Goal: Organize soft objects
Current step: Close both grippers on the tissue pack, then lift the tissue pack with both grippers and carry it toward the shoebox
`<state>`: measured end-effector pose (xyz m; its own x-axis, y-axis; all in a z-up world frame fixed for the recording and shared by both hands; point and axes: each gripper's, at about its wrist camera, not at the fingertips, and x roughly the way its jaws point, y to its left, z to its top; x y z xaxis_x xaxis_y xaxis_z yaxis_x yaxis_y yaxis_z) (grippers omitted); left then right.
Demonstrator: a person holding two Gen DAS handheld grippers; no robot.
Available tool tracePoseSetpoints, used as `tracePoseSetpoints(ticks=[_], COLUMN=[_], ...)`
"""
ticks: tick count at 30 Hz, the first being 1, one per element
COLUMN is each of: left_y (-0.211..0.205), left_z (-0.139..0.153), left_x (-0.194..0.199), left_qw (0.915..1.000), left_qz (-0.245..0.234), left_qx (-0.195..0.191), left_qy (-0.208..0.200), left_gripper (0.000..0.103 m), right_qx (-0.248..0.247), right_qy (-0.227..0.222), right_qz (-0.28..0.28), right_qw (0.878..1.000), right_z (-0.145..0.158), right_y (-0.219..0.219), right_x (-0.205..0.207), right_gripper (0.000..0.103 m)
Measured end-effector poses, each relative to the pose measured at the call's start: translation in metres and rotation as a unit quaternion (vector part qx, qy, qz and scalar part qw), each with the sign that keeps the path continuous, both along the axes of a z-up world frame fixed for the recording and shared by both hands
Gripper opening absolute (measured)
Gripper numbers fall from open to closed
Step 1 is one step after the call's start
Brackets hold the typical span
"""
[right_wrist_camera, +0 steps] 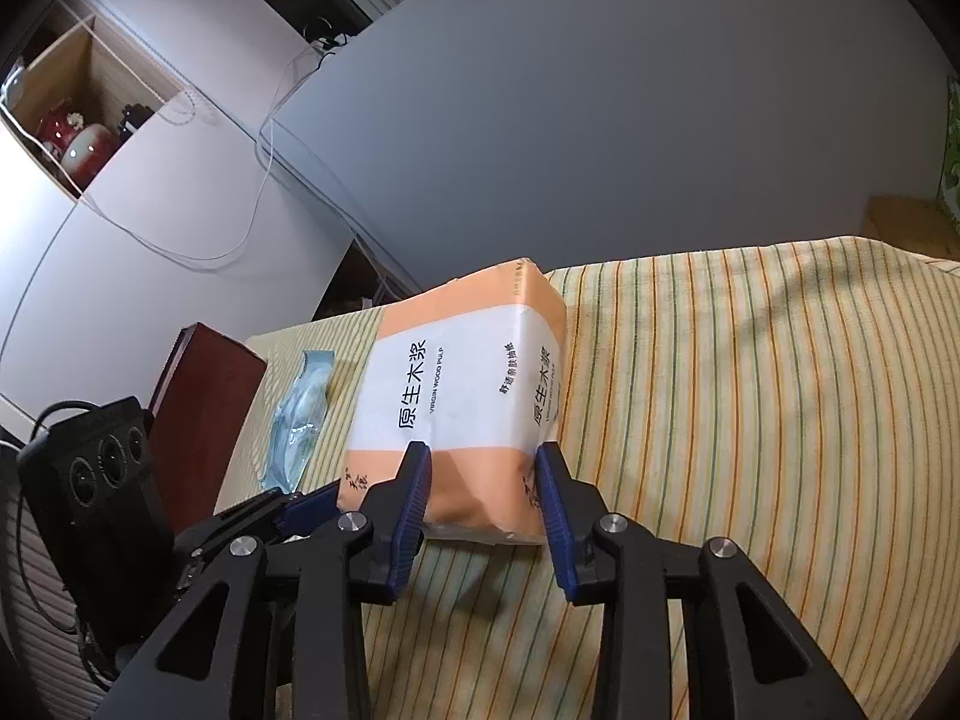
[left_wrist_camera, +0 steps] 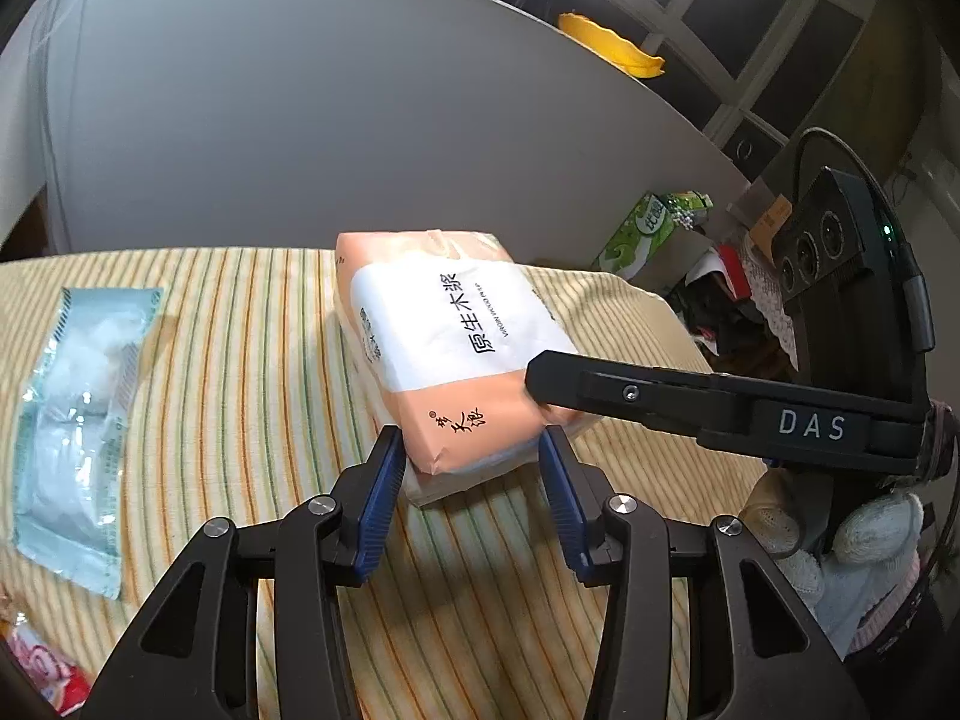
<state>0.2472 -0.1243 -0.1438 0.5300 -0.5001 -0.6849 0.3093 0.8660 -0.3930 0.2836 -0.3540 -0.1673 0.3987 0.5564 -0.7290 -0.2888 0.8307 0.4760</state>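
Both hand-held grippers, left (left_wrist_camera: 474, 450) and right (right_wrist_camera: 483, 468), pinch the tissue pack's (left_wrist_camera: 444, 336) near end on the striped bench (left_wrist_camera: 252, 360); sorting looks barely begun, wipes packet (left_wrist_camera: 78, 396) untouched.

The tissue pack (left_wrist_camera: 444, 354) lies on the striped cloth (left_wrist_camera: 240, 372) (clear packet (left_wrist_camera: 78, 414) to its left).

Both wrist views share tissue pack (left_wrist_camera: 447, 354)

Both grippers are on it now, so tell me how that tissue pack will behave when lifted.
The tissue pack probably gives: its end dents by the right gripper. Its glossy wrapper may be slippery for the left gripper. Likely light, and it may sag if held by one end.
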Motion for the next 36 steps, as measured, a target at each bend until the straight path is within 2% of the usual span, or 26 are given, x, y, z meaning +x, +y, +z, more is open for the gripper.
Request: tracePoseSetpoints(ticks=[10,19,27,36], left_y=[0.015,0.056,0.116,0.199], left_z=[0.024,0.063,0.098,0.115], left_x=[-0.031,-0.076,-0.106,-0.128], left_qw=[0.9993,0.9955,0.9876,0.976], left_qz=[0.005,0.034,0.084,0.155], left_qx=[-0.001,0.0,0.007,0.02], left_qy=[-0.037,-0.089,-0.132,-0.152], left_gripper=[0.045,0.045,0.045,0.045], right_qx=[-0.004,-0.006,0.005,0.014], right_qy=[-0.034,-0.084,-0.118,-0.134], right_qz=[0.012,0.052,0.108,0.174], right_qw=[0.999,0.995,0.987,0.975], right_z=[0.027,0.067,0.103,0.118], right_y=[0.009,0.047,0.107,0.203], right_x=[-0.034,-0.073,-0.091,-0.095], right_gripper=[0.031,0.031,0.031,0.031])
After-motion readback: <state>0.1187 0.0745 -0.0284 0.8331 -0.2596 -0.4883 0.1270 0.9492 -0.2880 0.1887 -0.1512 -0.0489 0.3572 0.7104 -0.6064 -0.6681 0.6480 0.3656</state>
